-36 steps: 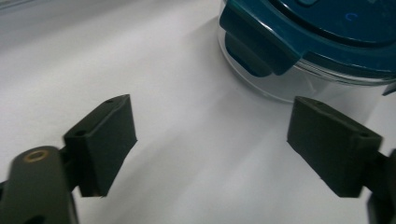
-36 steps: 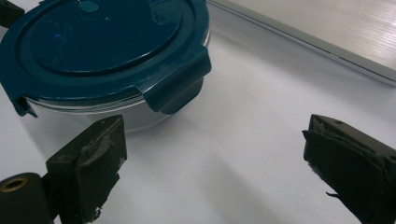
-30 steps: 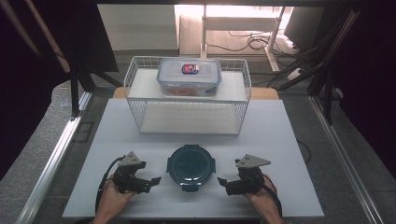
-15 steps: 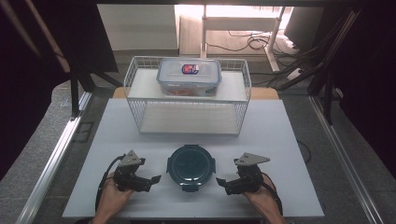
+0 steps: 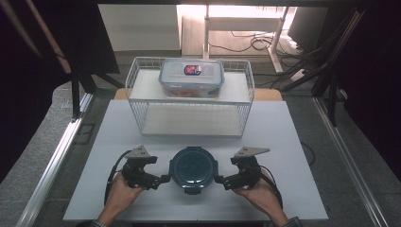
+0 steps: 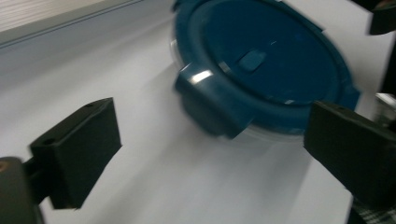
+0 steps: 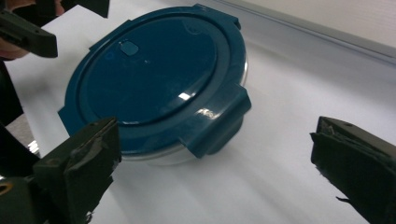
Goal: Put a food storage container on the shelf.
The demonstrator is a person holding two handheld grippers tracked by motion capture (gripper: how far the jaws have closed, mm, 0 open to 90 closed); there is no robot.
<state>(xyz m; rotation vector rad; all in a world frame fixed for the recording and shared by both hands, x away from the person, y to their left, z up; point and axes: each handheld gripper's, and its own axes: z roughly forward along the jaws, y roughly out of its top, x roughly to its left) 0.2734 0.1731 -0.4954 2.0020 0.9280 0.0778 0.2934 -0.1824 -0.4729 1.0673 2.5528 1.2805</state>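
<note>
The left gripper has its jaws spread wide; they have just been opening, and nothing lies between them but bare white table. In the left gripper view the picture is smeared by motion, so the edge of the round blue-lidded container looks soft, and the far jaw is cut off by the frame. The right gripper also stands with its jaws well apart, gripping nothing; in the right gripper view one jaw covers part of the container's near rim, and a lid latch sits in the gap without touching either jaw. The container sits on the table between the two grippers, just beside each. Its lid is on with latches down, and what is inside cannot be made out; only a clear wall shows under the rim. Farther back, a white wire basket holds a rectangular clear box with a labelled lid on its upper shelf; its reddish contents are too small to tell.
</note>
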